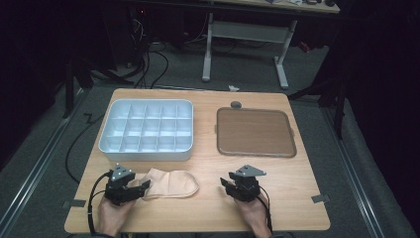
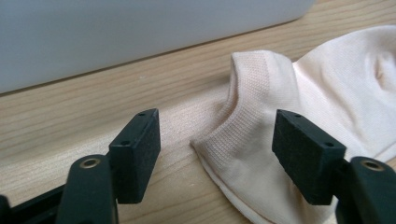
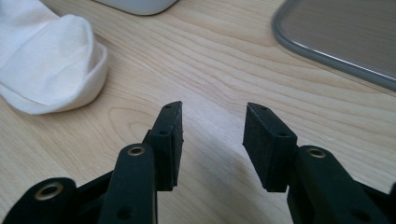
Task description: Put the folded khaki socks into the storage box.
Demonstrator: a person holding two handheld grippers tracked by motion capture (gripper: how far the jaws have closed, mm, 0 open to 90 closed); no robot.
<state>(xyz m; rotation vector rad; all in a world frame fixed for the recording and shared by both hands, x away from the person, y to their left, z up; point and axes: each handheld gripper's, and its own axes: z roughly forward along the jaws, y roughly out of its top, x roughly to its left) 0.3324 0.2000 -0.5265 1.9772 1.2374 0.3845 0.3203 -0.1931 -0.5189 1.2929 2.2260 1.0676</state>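
A pale peach ankle sock (image 1: 171, 183) lies flat on the wooden table (image 1: 208, 208) near the front left. My left gripper (image 1: 143, 187) is open at the sock's cuff end; in the left gripper view the ribbed cuff (image 2: 243, 135) lies between the two pads without being pressed. My right gripper (image 1: 226, 183) stands open over bare wood to the right of the sock, nothing between its fingers. In the right gripper view the sock's toe (image 3: 56, 70) lies at the upper left, apart from the jaws.
A white tray of small compartments (image 1: 147, 130) sits at the back left, just behind the sock. A brown tray with a grey rim (image 1: 255, 132) sits at the back right. Strips of tape (image 1: 320, 199) mark the table's front corners.
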